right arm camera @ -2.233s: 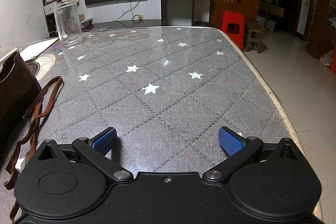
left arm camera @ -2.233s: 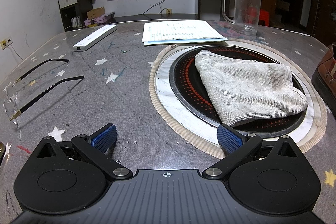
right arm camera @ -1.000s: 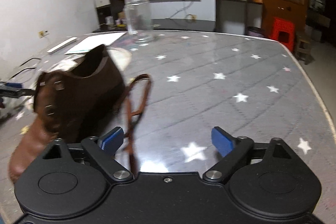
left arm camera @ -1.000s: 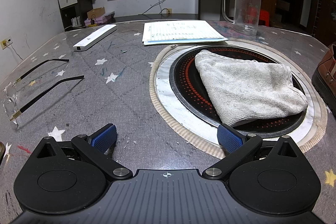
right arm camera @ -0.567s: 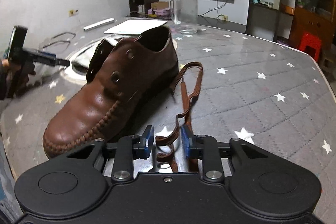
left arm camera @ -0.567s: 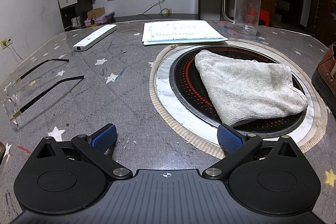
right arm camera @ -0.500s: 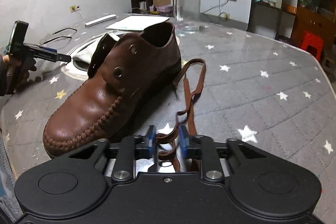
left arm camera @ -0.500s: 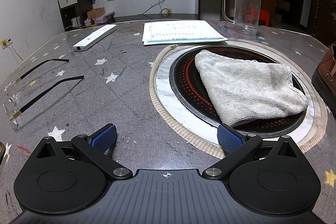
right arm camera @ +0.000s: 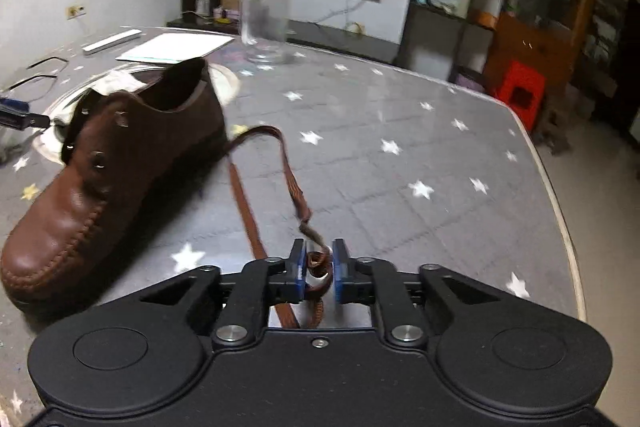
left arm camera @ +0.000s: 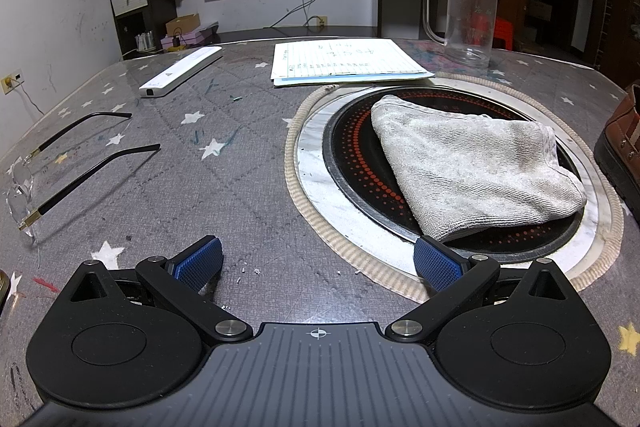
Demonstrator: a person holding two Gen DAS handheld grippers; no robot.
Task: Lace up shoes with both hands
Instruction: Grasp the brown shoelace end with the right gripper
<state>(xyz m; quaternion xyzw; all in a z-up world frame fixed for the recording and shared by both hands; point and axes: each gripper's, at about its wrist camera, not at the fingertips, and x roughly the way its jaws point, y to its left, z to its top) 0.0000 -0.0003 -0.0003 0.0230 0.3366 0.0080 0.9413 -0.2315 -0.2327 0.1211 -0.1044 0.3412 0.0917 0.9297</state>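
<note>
**Right gripper closes on the lace while the left one waits**

Since the earlier frames, the right gripper [right arm camera: 319, 265] has swung from bare tabletop toward the shoe and narrowed its blue pads onto the brown shoelace [right arm camera: 294, 187]; the left gripper [left arm camera: 318, 261] has not shifted at all.

Going left to right in the left wrist view: a pair of glasses [left arm camera: 60, 163] lies well left of the fingers, arms unfolded on the star-patterned table [left arm camera: 224, 187]. A white remote [left arm camera: 180, 71] sits farther ahead on the left. The left gripper's fingers are spread wide and released, holding nothing, resting low over the tabletop. Ahead and to the right of them a grey towel [left arm camera: 472, 167] lies folded on a round black hotplate [left arm camera: 352, 163], with lined paper [left arm camera: 344, 63] and a clear glass mug [left arm camera: 472, 23] beyond. The brown shoe [left arm camera: 622, 143] shows only at the far right edge, well right of the fingers.

In the right wrist view, the shoe [right arm camera: 108, 163] stands left of the fingers, toe toward the camera, eyelets bare. The lace runs from beside the shoe's heel in a loop across the table, and a bunched part is clamped between the nearly closed pads. The picture is somewhat blurred. The mug [right arm camera: 264, 21] stands far ahead, slightly left of the fingers.
</note>
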